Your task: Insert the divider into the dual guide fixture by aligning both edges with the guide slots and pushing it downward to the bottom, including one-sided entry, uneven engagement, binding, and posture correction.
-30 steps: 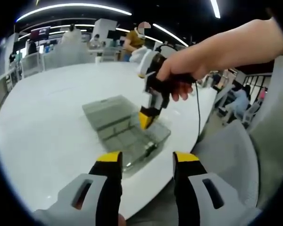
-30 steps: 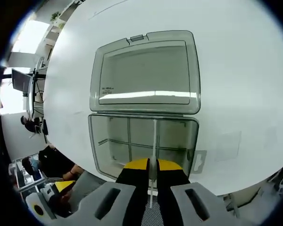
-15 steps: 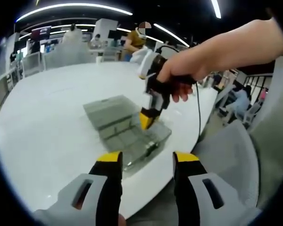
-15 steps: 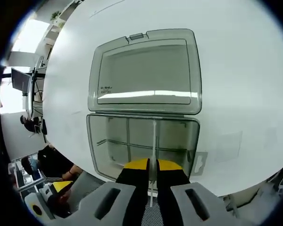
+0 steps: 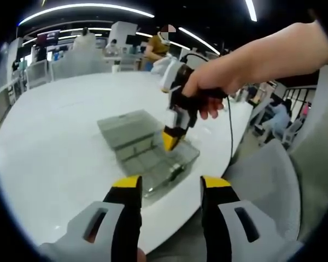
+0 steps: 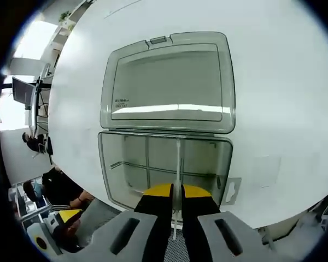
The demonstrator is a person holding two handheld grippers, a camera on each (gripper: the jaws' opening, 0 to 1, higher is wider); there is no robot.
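Right gripper (image 6: 174,192) has its jaws pinched on the thin clear divider (image 6: 178,164), which stands edge-on inside the open compartment box (image 6: 112,164) on the white table (image 6: 273,82). Left gripper (image 5: 169,188) hovers nearby, jaws apart, holding nothing.

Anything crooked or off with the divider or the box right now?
Nothing stands out. The right gripper is shut on the thin divider, which runs straight down the middle of the clear box. The lid lies open flat on the white table. The left gripper hangs open, off the box.
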